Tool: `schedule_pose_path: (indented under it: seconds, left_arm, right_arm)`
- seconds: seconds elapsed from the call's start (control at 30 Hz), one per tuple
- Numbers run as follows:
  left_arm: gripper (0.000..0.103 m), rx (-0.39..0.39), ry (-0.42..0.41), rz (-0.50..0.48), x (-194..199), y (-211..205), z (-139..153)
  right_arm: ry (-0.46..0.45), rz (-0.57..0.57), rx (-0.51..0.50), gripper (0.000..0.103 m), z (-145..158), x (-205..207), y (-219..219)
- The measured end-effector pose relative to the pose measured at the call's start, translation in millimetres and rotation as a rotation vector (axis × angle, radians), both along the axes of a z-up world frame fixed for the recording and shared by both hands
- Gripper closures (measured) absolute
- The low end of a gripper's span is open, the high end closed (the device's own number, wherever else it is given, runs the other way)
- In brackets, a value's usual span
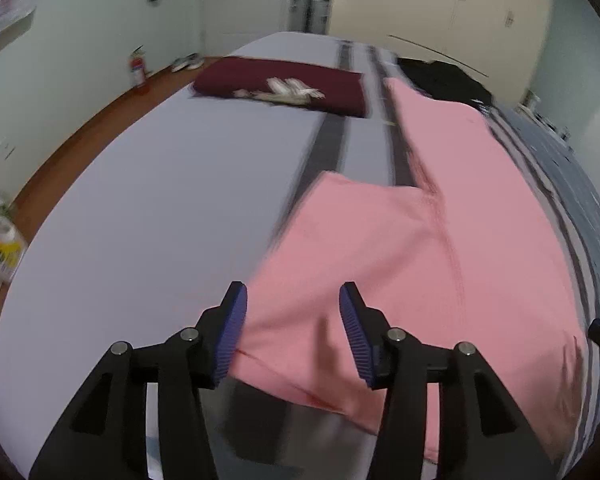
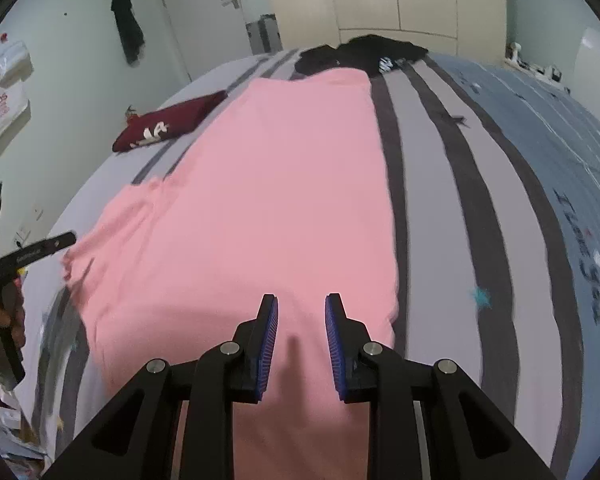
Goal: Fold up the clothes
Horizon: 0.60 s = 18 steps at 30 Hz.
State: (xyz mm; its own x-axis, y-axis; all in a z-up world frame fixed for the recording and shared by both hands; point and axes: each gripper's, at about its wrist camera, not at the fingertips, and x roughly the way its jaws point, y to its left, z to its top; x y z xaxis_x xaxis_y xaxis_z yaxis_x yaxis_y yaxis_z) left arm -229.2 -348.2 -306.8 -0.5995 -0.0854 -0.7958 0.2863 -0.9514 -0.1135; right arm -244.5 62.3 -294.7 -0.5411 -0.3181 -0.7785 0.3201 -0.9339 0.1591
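Left fingers (image 1: 292, 300) released, spread above the pink shirt's (image 1: 420, 248) near edge. Right fingers (image 2: 301, 304) apart, gripping nothing. Bare bed (image 1: 140, 200) left of them.

Left hand-held gripper (image 1: 292, 300) jaws apart over pink garment (image 1: 440, 248); folded maroon garment (image 1: 284, 84) beyond on bed (image 1: 140, 208).

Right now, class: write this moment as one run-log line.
stage: mid-fold | pink garment: spread on bed | left gripper: open over pink hem | right gripper: open, nothing held | maroon garment: folded, aside
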Motion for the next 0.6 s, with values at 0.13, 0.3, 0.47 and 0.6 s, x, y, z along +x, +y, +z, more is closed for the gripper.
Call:
schedule_pose_path:
  seconds: [0.13, 0.3, 0.47, 0.6]
  left_arm:
    - [0.054, 0.048, -0.065, 0.046, 4, -24, -22]
    - [0.051, 0.155, -0.106, 0.095, 13, -32, -43]
    - [0.050, 0.217, -0.074, 0.126, 16, -35, -44]
    - [0.091, 0.233, -0.042, 0.081, 7, -29, -40]
  right_arm:
    - [0.012, 0.012, -0.008, 0.081, 1, -22, -19]
    - [-0.015, 0.027, -0.005, 0.081, -8, -30, -34]
    - [-0.050, 0.028, 0.003, 0.081, -19, -28, -37]
    - [-0.059, 0.019, -0.001, 0.081, -21, -28, -32]
